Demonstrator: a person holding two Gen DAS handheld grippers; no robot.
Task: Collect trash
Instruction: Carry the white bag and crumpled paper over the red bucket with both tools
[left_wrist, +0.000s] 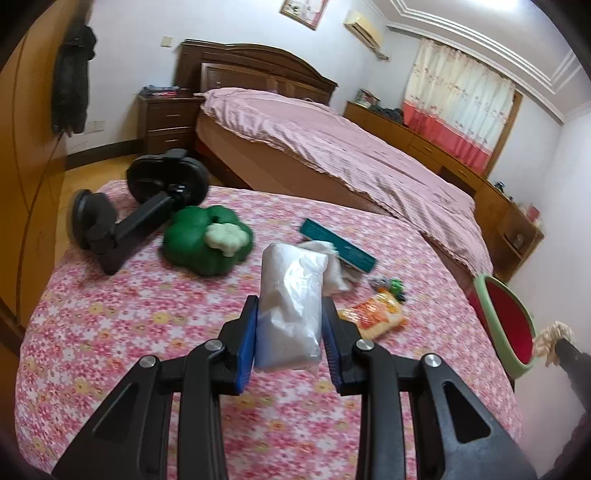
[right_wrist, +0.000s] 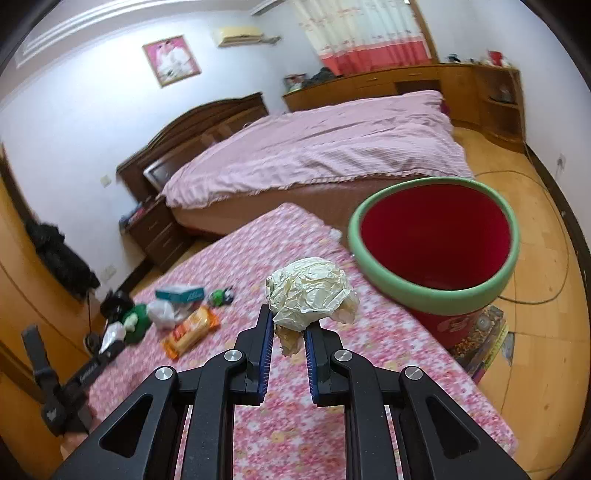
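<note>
My left gripper (left_wrist: 290, 310) is shut on a white plastic-wrapped packet (left_wrist: 290, 295) and holds it above the floral table (left_wrist: 110, 332). My right gripper (right_wrist: 290, 319) is shut on a crumpled cream paper ball (right_wrist: 310, 290) above the table's right side, left of the red bin with a green rim (right_wrist: 436, 236). The bin also shows at the right edge of the left wrist view (left_wrist: 506, 325). An orange snack wrapper (left_wrist: 375, 317) lies on the table; it also shows in the right wrist view (right_wrist: 192, 332). A crumpled white tissue (left_wrist: 338, 271) and a teal box (left_wrist: 338, 245) lie behind it.
A green toy pepper (left_wrist: 207, 240), a black stand (left_wrist: 147, 206) and a small green-and-grey toy (left_wrist: 389, 286) lie on the table. A bed with pink cover (left_wrist: 332, 147) stands behind. The bin rests on a stack of books (right_wrist: 484, 343) on the wooden floor.
</note>
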